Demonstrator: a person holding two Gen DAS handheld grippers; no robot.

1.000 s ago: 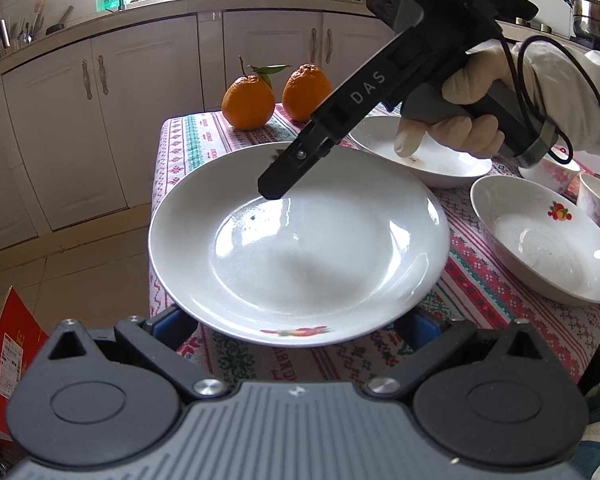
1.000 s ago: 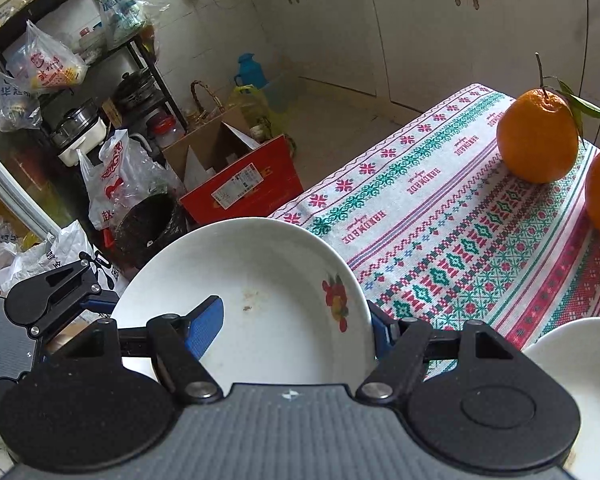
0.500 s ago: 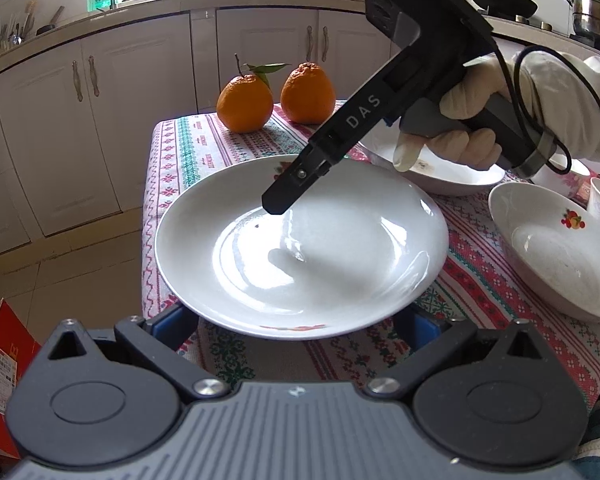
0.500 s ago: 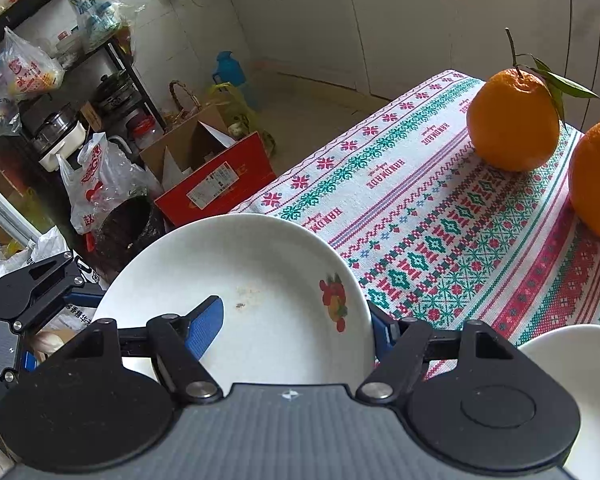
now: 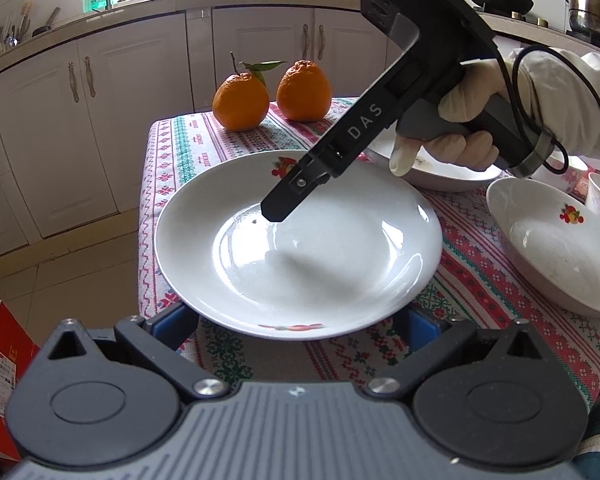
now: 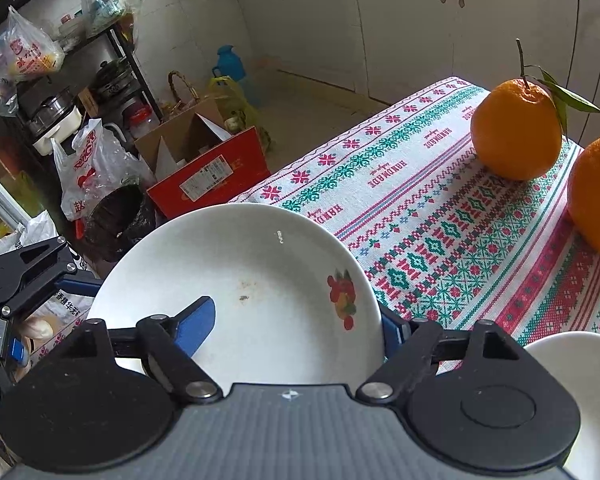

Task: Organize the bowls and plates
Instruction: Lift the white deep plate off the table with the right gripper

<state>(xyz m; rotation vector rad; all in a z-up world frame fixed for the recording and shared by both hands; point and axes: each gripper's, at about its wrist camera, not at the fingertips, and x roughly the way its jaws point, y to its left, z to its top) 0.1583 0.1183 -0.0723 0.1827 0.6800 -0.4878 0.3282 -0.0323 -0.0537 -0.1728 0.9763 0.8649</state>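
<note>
3 plates [image 5: 300,264], 2 oranges [image 5: 241,102]

White cabinets [image 5: 140,92], tiled floor [image 5: 40,280], window above counter [image 5: 148,4].

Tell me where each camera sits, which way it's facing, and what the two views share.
Left wrist: on the left gripper, looking down across the plate to two oranges and cabinets; shows its own blue fingers, plus the right gripper and gloved right hand.
Right wrist: on the right gripper, looking down over the plate toward floor clutter; its jaws are opening, astride the plate's rim; the left gripper shows at the left edge.
Shared: plate, oranges, tablecloth.
</note>
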